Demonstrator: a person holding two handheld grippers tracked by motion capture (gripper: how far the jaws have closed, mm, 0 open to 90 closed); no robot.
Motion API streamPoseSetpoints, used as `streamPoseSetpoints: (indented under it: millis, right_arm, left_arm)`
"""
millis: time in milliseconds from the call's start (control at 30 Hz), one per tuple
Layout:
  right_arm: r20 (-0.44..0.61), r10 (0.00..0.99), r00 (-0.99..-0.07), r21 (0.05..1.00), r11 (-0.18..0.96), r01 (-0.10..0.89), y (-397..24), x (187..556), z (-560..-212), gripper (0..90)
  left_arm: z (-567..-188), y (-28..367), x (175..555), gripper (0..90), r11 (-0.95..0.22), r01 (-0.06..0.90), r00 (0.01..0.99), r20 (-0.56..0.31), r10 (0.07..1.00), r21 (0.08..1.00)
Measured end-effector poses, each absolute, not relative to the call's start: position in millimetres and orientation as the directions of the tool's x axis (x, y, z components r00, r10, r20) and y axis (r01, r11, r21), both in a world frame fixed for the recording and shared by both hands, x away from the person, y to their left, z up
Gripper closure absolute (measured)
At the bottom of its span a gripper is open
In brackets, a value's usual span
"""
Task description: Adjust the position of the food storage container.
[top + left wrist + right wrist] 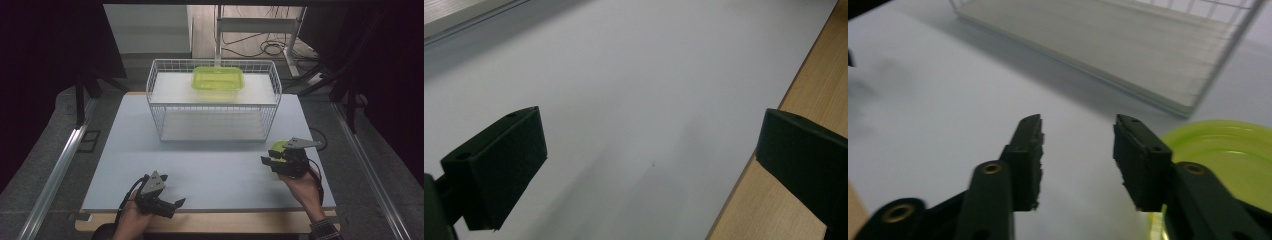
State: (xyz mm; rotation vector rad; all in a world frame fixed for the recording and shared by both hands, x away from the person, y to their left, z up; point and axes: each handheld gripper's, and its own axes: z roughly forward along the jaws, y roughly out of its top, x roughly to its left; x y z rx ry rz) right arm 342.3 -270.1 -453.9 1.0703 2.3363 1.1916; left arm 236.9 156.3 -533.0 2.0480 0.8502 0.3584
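Right gripper (266, 161) hovered over the table (210, 170), jaws part open with nothing between them, just beside the green plate (1228, 155) near the basket (212, 100). Left gripper (175, 202) sat at the near edge, jaws wide, empty.

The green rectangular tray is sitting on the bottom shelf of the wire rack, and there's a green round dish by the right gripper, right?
Not quite: the high view shows the green rectangular tray on the top shelf of the wire rack, not the bottom. The green round dish does lie beside the right gripper.
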Motion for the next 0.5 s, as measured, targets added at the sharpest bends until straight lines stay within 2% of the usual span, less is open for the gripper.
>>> streamPoseSetpoints:
  millis: [100,300,500]
  right_arm:
    - [0.037,0.767,-0.641,0.786,0.373,0.492,-280.6,350.8,-452.6,74.4]
    - [0.035,0.816,-0.577,0.79,0.331,0.516,-303.1,364.8,-453.7,89.1]
    - [0.021,0.845,-0.534,0.788,0.315,0.529,-319.3,371.1,-453.8,89.4]
  left_arm:
    - [-533.5,155.9,237.0,0.0,-0.397,0.434,0.728,-0.054,0.684,0.809]
    - [-533.9,155.5,236.9,0.0,-0.402,0.428,0.731,-0.049,0.68,0.809]
    - [-534.3,154.8,236.7,0.0,-0.412,0.426,0.736,-0.045,0.675,0.805]
